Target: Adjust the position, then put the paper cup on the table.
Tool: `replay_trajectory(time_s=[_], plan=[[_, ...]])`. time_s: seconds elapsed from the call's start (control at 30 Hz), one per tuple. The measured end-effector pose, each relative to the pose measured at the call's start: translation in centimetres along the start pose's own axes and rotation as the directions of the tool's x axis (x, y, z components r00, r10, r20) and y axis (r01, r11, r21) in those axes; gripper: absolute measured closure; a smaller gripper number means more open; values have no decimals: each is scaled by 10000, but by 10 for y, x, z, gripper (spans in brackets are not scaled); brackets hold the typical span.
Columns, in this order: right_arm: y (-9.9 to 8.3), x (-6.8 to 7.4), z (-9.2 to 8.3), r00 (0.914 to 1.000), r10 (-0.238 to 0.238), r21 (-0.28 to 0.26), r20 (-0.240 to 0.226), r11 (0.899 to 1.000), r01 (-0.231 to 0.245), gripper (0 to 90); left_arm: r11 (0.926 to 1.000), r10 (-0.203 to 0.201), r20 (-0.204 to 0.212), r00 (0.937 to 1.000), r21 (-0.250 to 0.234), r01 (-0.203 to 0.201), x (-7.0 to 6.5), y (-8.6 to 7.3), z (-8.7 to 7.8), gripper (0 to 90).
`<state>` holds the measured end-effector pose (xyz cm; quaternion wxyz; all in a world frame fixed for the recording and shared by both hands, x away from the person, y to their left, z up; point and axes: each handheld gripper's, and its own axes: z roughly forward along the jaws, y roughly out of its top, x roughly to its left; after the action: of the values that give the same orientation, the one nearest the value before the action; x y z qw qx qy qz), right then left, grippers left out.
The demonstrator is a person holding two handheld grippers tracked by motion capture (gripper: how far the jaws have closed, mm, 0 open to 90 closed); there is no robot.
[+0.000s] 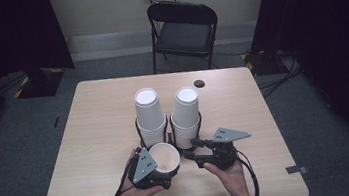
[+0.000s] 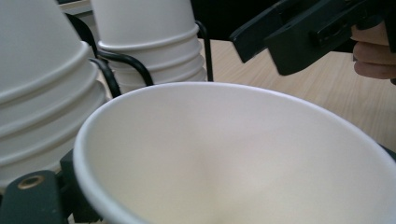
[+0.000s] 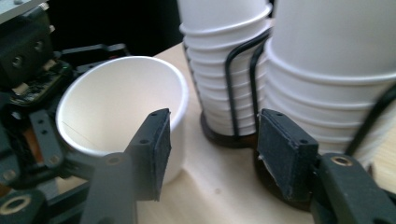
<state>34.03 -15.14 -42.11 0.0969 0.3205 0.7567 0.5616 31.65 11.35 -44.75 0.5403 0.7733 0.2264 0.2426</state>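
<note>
Table [image 1: 97,137]: light wood, carrying two stacks of inverted paper cups [image 1: 150,112] [image 1: 185,112] side by side in black wire holders, likely to keep them upright for pulling. Single cup [image 1: 165,158] sits mouth-up just in front of the left stack, grasped by the left claw [image 1: 157,168]; hand under it, palm up. Right claw [image 3: 210,154]: released, empty, near the right stack's base.
</note>
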Motion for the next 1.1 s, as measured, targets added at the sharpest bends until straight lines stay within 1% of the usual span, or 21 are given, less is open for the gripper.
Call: replay_trajectory(time_s=[0.03,0.07,0.1,0.13,0.2,0.27,0.3,0.33,0.37,0.5,0.53,0.6,0.67,0.7,0.73,0.87,0.9,0.93,0.97,1.07,1.1], plan=[[0,0,0,10000,0,0,0,10000,0,427,10000,0,0,10000,0,0,0,0,0,98],[-1,-2,-4,9997,-25,-269,234,9996,31,414,9999,-113,-150,9998,-30,113,4,0,-4,99],[-1,-2,-4,9997,-25,-269,234,9996,31,414,9999,-113,-150,9998,-30,113,4,0,-4,98],[-3,-5,-8,9987,-112,-458,491,9989,135,405,9995,-283,-242,9993,-171,279,7,1,-7,98],[-6,-7,-12,9976,-45,-669,691,9977,91,392,9993,-303,-274,9992,-208,298,9,1,-9,98],[-7,-9,-13,9970,-57,-789,769,9968,117,390,9987,-443,-373,9983,-274,433,12,1,-14,97],[-8,-10,-15,9962,-14,-871,869,9962,90,386,9978,-581,-388,9976,-343,568,14,0,-16,97],[-11,-14,-18,9958,171,-802,894,9967,-99,386,9942,-958,-278,9950,-511,943,19,-1,-21,95],[-11,-14,-18,9958,171,-802,894,9967,-99,386,9942,-958,-278,9950,-511,943,19,-1,-21,95],[-18,-20,-24,9910,370,-1022,1283,9945,-239,379,9888,-1341,-435,9900,-719,1307,27,-2,-29,95],[-21,-23,-27,9872,350,-1180,1557,9929,-166,369,9877,-1410,-504,9887,-757,1370,30,-2,-31,95],[-24,-25,-29,9838,356,-1351,1755,9908,-117,353,9863,-1493,-588,9870,-793,1445,35,-3,-35,95],[-27,-28,-30,9794,368,-1431,1983,9897,-82,348,9839,-1652,-816,9829,-826,1585,44,-5,-40,96],[-27,-28,-30,9794,368,-1431,1983,9897,-82,348,9839,-1652,-816,9829,-826,1585,44,-5,-40,96],[-31,-31,-30,9756,494,-1580,2138,9873,-154,340,9827,-1740,-1018,9795,-828,1660,50,-6,-43,97],[-36,-34,-31,9722,726,-1721,2226,9845,-341,327,9813,-1826,-1264,9750,-850,1728,57,-8,-46,97],[-39,-35,-31,9702,738,-1763,2307,9838,-329,324,9805,-1873,-1359,9729,-863,1767,59,-8,-47,97],[-42,-36,-32,9674,704,-1846,2431,9825,-251,315,9780,-2012,-1562,9670,-882,1892,63,-9,-47,97],[-42,-36,-32,9674,704,-1846,2431,9825,-251,315,9780,-2012,-1562,9670,-882,1892,63,-9,-47,97],[-50,-40,-32,9633,886,-2027,2533,9786,-367,296,9763,-2116,-1923,9582,-866,1983,73,-10,-50,97],[-50,-40,-32,9633,886,-2027,2533,9786,-367,296,9763,-2116,-1923,9582,-866,1983,73,-10,-50,97]])
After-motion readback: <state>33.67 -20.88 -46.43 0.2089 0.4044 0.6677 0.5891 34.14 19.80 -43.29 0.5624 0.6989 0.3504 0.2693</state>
